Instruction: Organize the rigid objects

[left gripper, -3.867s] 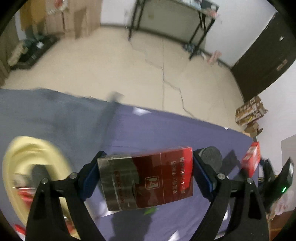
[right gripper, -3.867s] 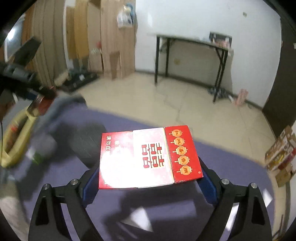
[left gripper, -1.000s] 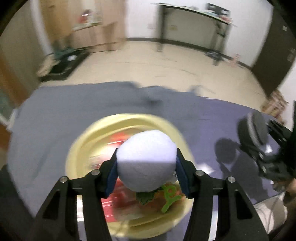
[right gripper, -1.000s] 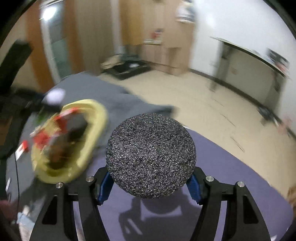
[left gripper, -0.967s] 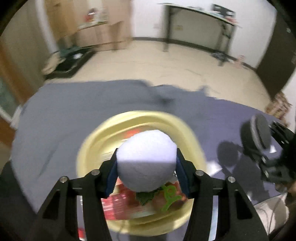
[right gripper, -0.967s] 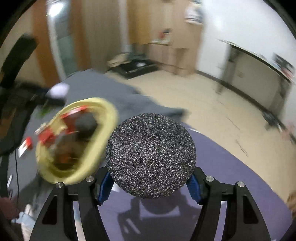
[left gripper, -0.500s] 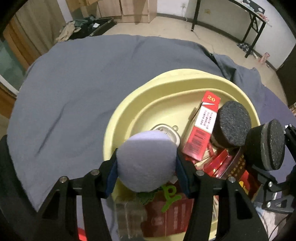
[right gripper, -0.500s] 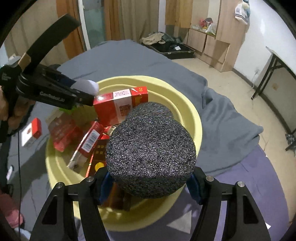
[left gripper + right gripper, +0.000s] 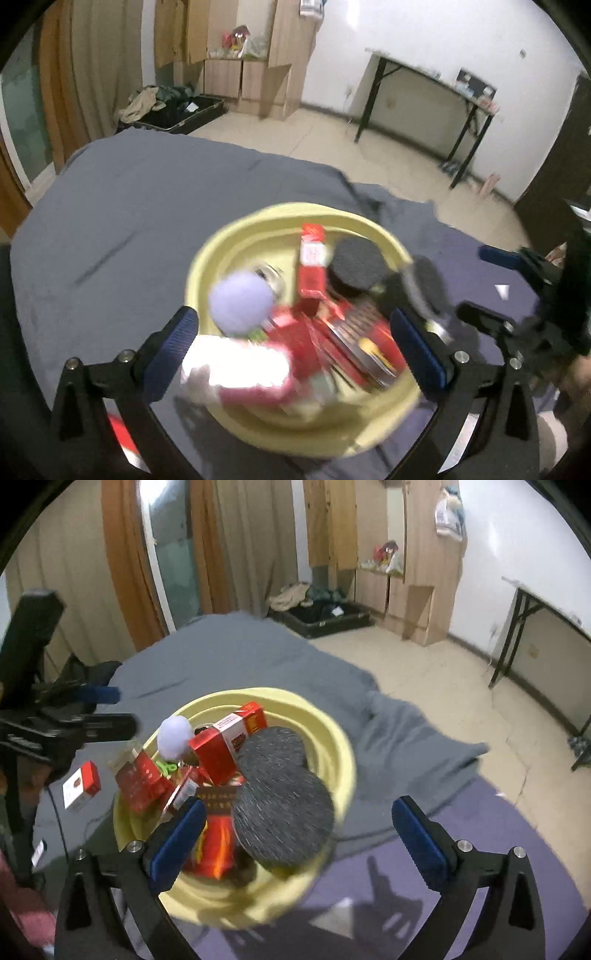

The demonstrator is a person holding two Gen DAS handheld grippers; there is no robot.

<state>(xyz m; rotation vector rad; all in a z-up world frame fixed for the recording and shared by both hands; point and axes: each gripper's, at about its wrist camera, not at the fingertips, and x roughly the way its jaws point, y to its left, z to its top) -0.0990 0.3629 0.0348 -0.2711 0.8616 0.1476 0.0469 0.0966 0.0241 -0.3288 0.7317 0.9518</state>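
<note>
On the grey cloth (image 9: 236,657) sits the basin (image 9: 343,760); your left gripper (image 9: 295,332) and right gripper (image 9: 295,830) have just sprung wide, grasping nothing; ball (image 9: 242,306) and disc (image 9: 284,823) loose.

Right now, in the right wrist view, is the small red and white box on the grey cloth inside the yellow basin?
No, the small red and white box lies on the grey cloth, outside the yellow basin, to its left.

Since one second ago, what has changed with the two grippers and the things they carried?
Both let go: the left gripper has just opened, dropping its pale ball into the yellow basin; the right gripper opened, releasing its black foam disc there. The boxes stay inside.
</note>
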